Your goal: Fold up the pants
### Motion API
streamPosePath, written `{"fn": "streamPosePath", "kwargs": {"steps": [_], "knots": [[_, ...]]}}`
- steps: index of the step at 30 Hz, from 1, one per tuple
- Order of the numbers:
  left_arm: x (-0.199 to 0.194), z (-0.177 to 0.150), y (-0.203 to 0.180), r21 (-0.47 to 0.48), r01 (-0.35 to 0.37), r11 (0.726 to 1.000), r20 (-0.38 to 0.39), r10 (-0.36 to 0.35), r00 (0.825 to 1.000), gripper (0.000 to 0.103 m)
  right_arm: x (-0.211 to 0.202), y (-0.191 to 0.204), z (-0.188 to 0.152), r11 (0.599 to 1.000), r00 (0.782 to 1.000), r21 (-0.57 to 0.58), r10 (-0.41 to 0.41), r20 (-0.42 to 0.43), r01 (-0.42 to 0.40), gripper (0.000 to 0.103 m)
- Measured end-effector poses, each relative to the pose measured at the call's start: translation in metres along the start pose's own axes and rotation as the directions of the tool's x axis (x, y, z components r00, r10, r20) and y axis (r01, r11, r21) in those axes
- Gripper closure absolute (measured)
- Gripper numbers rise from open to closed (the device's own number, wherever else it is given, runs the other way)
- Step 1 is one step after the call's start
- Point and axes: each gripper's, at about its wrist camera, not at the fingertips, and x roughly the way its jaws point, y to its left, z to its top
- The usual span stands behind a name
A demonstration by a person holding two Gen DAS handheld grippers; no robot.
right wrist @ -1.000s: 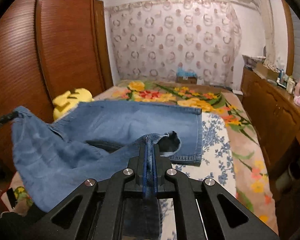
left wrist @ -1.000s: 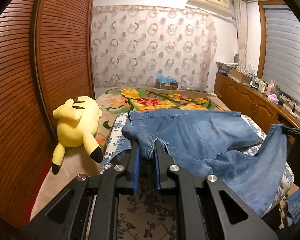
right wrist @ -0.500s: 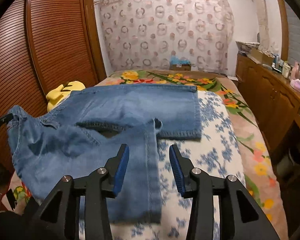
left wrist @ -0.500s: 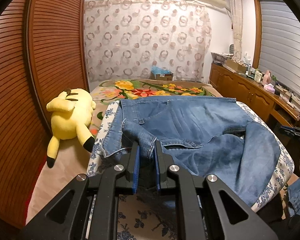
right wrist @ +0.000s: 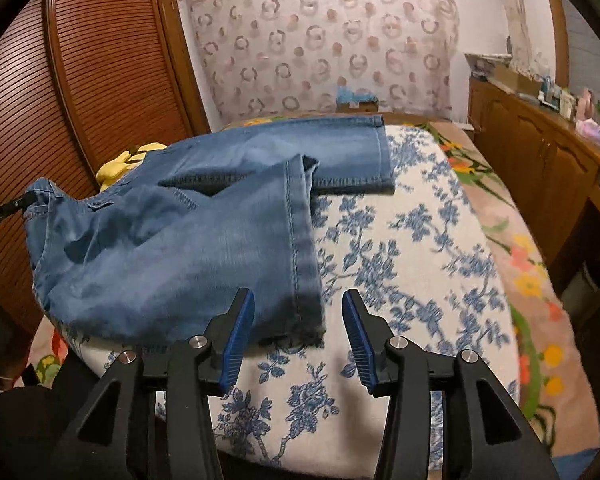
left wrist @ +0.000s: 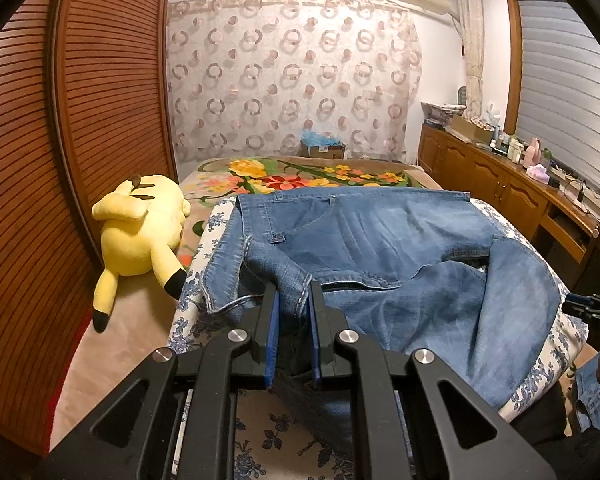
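Observation:
Blue jeans (left wrist: 380, 248) lie spread across the bed, one leg doubled over the other (right wrist: 204, 232). My left gripper (left wrist: 291, 300) is shut on a bunched fold of denim at the waist end, held just above the bed's near edge. It shows as a dark tip at the jeans' left corner (right wrist: 4, 212) in the right wrist view. My right gripper (right wrist: 298, 300) has its jaws opening; the frayed hem of the upper leg (right wrist: 306, 320) lies flat between the blue pads (right wrist: 238, 336), touching neither. The right gripper also peeks in at the edge (left wrist: 592, 308) of the left wrist view.
A white cover with blue flowers (right wrist: 412, 240) lies over a floral blanket (left wrist: 300, 176). A yellow plush toy (left wrist: 140, 228) rests at the bed's left side by slatted wooden doors (left wrist: 100, 120). A wooden cabinet (left wrist: 500, 188) with clutter runs along the right wall.
My right gripper let go of the leg hem and drew back; the leg now lies flat on the bed. The left gripper kept its hold on the denim.

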Motion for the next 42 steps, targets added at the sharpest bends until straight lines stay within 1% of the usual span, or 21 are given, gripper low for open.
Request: {"fn": "streamPosePath", "kwargs": {"steps": [2,9,16,18,19,20,21,22,23,25,28,30,34,36,39,42], "knots": [[0.000,-0.001,-0.001,-0.003,-0.001,1.000,0.000,0.001,1.000,0.089,0.007,-0.001,0.008,1.000,1.000,-0.001,0.004,-0.009,-0.004,0.055],[0.001,-0.008,-0.001,-0.012,-0.011,1.000,-0.007,0.011,1.000,0.089,0.028,-0.008,0.012,1.000,1.000,0.021,0.011,-0.022,-0.011,0.055],[0.006,-0.008,0.004,-0.018,-0.016,1.000,-0.019,0.015,1.000,0.089,0.034,-0.005,0.005,0.999,0.998,0.024,0.043,-0.037,-0.042,0.056],[0.006,-0.007,0.005,-0.019,-0.016,1.000,-0.020,0.016,1.000,0.089,0.036,-0.003,0.005,0.999,0.998,0.021,0.048,-0.035,-0.047,0.068],[0.006,-0.007,0.004,-0.019,-0.017,1.000,-0.019,0.016,1.000,0.089,0.035,-0.003,0.005,0.999,0.998,0.020,0.048,-0.034,-0.048,0.072],[0.006,-0.007,0.004,-0.019,-0.017,1.000,-0.017,0.016,1.000,0.089,0.035,-0.004,0.005,0.998,0.998,0.021,0.054,-0.030,-0.053,0.082],[0.006,-0.007,0.004,-0.020,-0.016,1.000,-0.013,0.016,1.000,0.089,0.033,-0.005,0.005,0.997,0.997,0.026,0.074,-0.027,-0.073,0.088],[0.006,-0.006,0.005,-0.022,-0.017,1.000,-0.008,0.017,1.000,0.089,0.032,-0.005,0.005,0.996,0.996,0.029,0.090,-0.020,-0.089,0.089],[0.005,-0.005,0.005,-0.025,-0.019,0.999,0.001,0.019,1.000,0.089,0.028,-0.005,0.005,0.995,0.996,0.029,0.093,-0.005,-0.093,0.091],[0.002,-0.002,0.008,-0.032,-0.025,0.999,0.021,0.026,0.999,0.089,0.018,-0.004,0.010,0.995,0.995,0.018,0.095,0.023,-0.095,0.093],[-0.006,0.009,0.013,-0.039,-0.036,0.999,0.058,0.038,0.998,0.089,-0.006,-0.010,0.023,0.997,0.992,0.014,0.076,0.102,-0.078,0.095],[-0.012,0.019,0.018,-0.049,-0.033,0.998,0.085,0.037,0.996,0.089,-0.027,-0.016,0.036,0.998,0.985,0.012,0.060,0.163,-0.063,0.096],[-0.022,0.038,0.027,-0.063,-0.024,0.998,0.131,0.033,0.991,0.089,-0.068,-0.024,0.057,0.999,0.961,-0.001,0.037,0.274,-0.038,0.096],[-0.023,0.048,0.030,-0.067,-0.015,0.998,0.148,0.025,0.989,0.089,-0.088,-0.025,0.069,1.000,0.944,-0.020,0.018,0.329,-0.012,0.096],[-0.019,0.064,0.029,-0.062,-0.010,0.998,0.162,0.020,0.987,0.089,-0.101,-0.028,0.087,0.998,0.929,-0.047,-0.010,0.371,0.030,0.096],[-0.007,0.077,0.029,-0.053,-0.008,0.999,0.165,0.016,0.986,0.089,-0.098,-0.033,0.100,0.996,0.921,-0.057,-0.035,0.389,0.061,0.097]]}}
